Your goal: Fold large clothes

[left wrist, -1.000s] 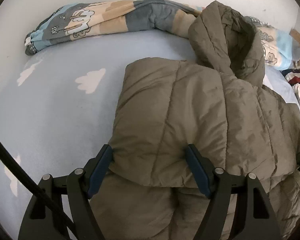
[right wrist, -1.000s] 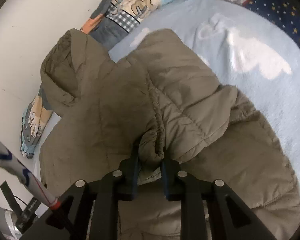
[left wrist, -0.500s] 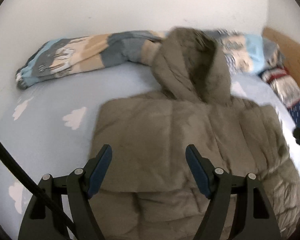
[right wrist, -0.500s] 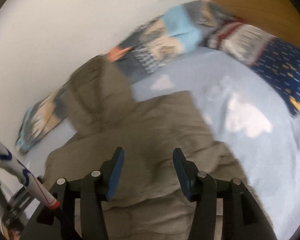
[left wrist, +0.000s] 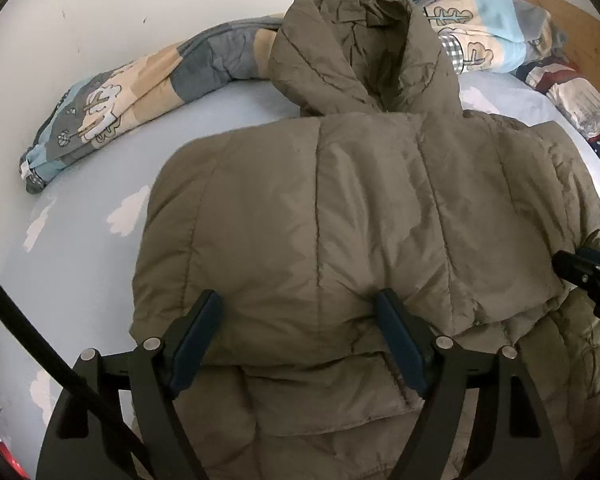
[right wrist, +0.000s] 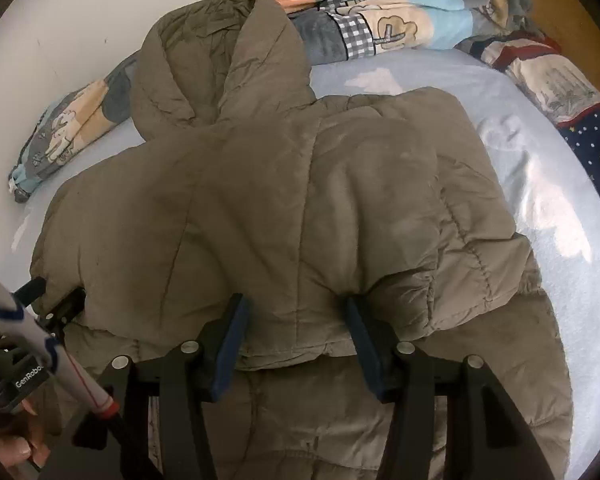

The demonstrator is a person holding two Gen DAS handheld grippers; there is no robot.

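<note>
An olive quilted hooded jacket [left wrist: 360, 208] lies flat on the bed, hood [left wrist: 360, 48] toward the wall. Both sleeves are folded in over its body. My left gripper [left wrist: 296, 300] hangs open over the jacket's near left part, pads wide apart and gripping nothing. In the right wrist view the same jacket [right wrist: 280, 200] fills the middle. My right gripper [right wrist: 295, 304] stands open above the edge of the folded-in right sleeve, with only loose fabric below its jaws. Each gripper's tip shows at the edge of the other view: right gripper [left wrist: 588, 272], left gripper [right wrist: 48, 300].
The bed has a light blue cloud-print sheet [left wrist: 72, 248]. A rolled patterned quilt [left wrist: 140, 92] runs along the white wall behind the hood. A star-print blanket [right wrist: 592, 152] and a wooden headboard [left wrist: 572, 20] are at the right. A hand [right wrist: 8, 444] shows at lower left.
My right gripper let go of the bunched sleeve fabric and opened; the sleeve now lies flat over the jacket. Both grippers rolled and shifted sideways, so the jacket sits squarer in view.
</note>
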